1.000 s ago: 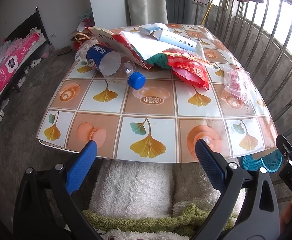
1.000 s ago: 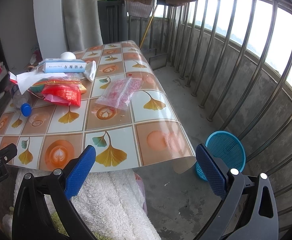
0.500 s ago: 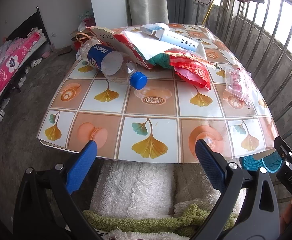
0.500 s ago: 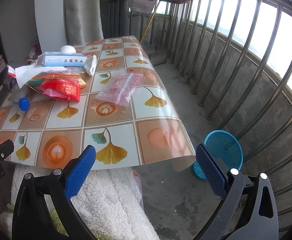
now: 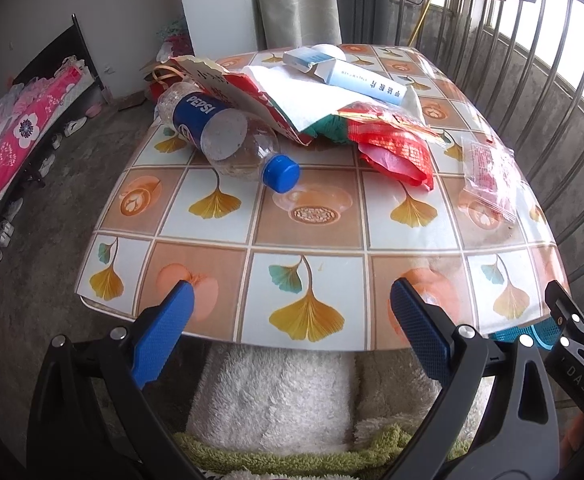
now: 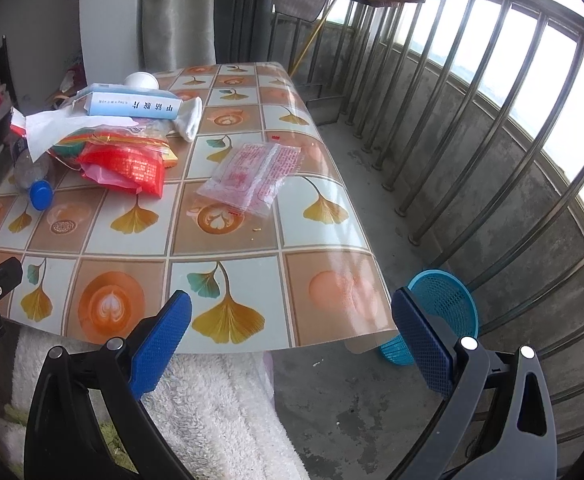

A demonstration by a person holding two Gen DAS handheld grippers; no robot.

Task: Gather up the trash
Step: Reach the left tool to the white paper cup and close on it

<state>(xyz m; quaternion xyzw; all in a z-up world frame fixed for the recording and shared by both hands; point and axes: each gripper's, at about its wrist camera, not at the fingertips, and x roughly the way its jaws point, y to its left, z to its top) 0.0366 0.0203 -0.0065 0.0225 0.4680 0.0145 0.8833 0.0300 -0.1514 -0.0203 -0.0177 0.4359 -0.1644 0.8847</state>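
Trash lies piled on a low table [image 5: 312, 248] with a ginkgo-leaf cloth. An empty Pepsi bottle [image 5: 219, 136] with a blue cap lies on its side at the left. Beside it sit a red wrapper [image 5: 396, 152], white paper [image 5: 304, 96], a pale blue box [image 5: 356, 78] and a clear plastic bag [image 6: 251, 176] with red print. A blue mesh basket [image 6: 444, 308] stands on the floor by the table's right corner. My left gripper [image 5: 289, 312] is open at the table's near edge, holding nothing. My right gripper [image 6: 292, 320] is open too, near the front right corner.
Metal railing bars [image 6: 492, 100] run along the right side. A fluffy white towel [image 5: 275, 392] lies under the table's near edge. A bed with pink bedding [image 5: 15, 136] stands far left. A curtain [image 6: 175, 12] hangs behind the table.
Both grippers have moved slightly closer to the table, so the trash appears a little larger. Both stay open and nothing on the table has moved.
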